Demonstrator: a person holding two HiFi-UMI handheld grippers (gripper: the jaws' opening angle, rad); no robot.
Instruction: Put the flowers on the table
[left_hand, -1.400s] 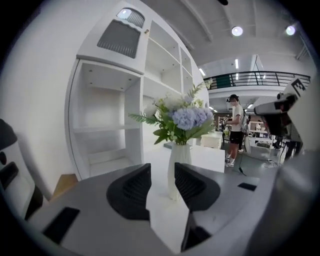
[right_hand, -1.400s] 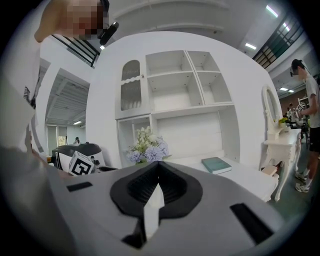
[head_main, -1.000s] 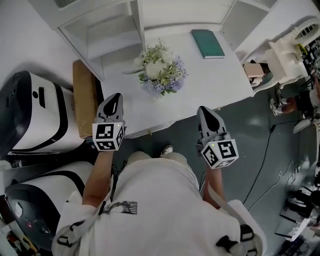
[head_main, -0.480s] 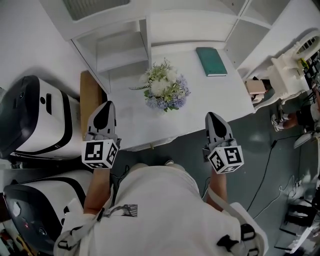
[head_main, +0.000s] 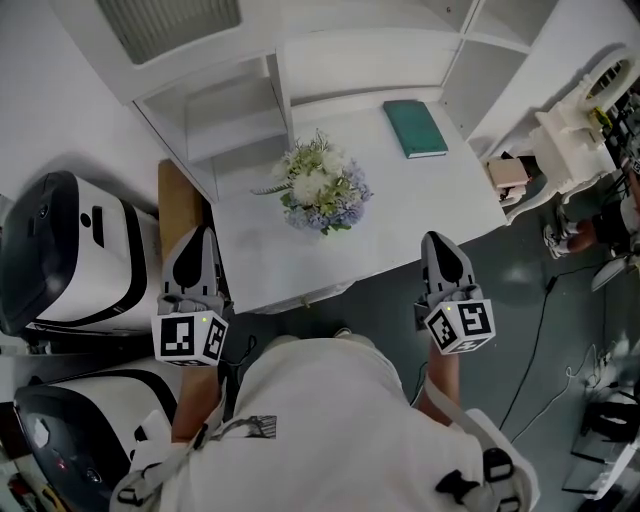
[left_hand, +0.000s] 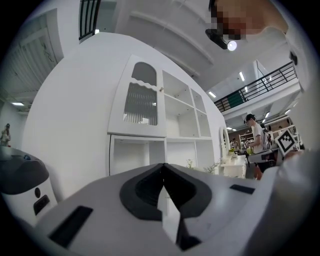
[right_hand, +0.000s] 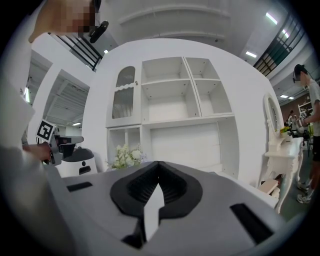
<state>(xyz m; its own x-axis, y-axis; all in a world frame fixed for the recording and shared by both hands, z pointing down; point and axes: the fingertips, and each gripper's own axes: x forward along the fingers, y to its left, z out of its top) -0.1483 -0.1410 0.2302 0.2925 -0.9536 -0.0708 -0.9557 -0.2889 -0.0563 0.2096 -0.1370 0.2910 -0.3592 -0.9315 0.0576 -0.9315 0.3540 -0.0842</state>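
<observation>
The flowers (head_main: 320, 187), a rounded bunch of white and lavender blooms with green sprigs, lie on the white counter (head_main: 430, 210) just left of the centre of the frame, touching neither tool. A teal book (head_main: 415, 128) lies on the same counter, well apart, towards the upper right. The left gripper (head_main: 202, 238) hangs at the lower left, off the counter's near-left corner and next to a brown board (head_main: 177, 205). Its fingers (left_hand: 145, 187) are clenched tip to tip with nothing between them. The right gripper (head_main: 438, 240) sits at the lower right, past the counter's front edge above the grey floor (head_main: 530, 300). Its fingers (right_hand: 176, 190) are likewise pressed together and empty. White-and-black machines (head_main: 60, 250) stand at the far left.
</observation>
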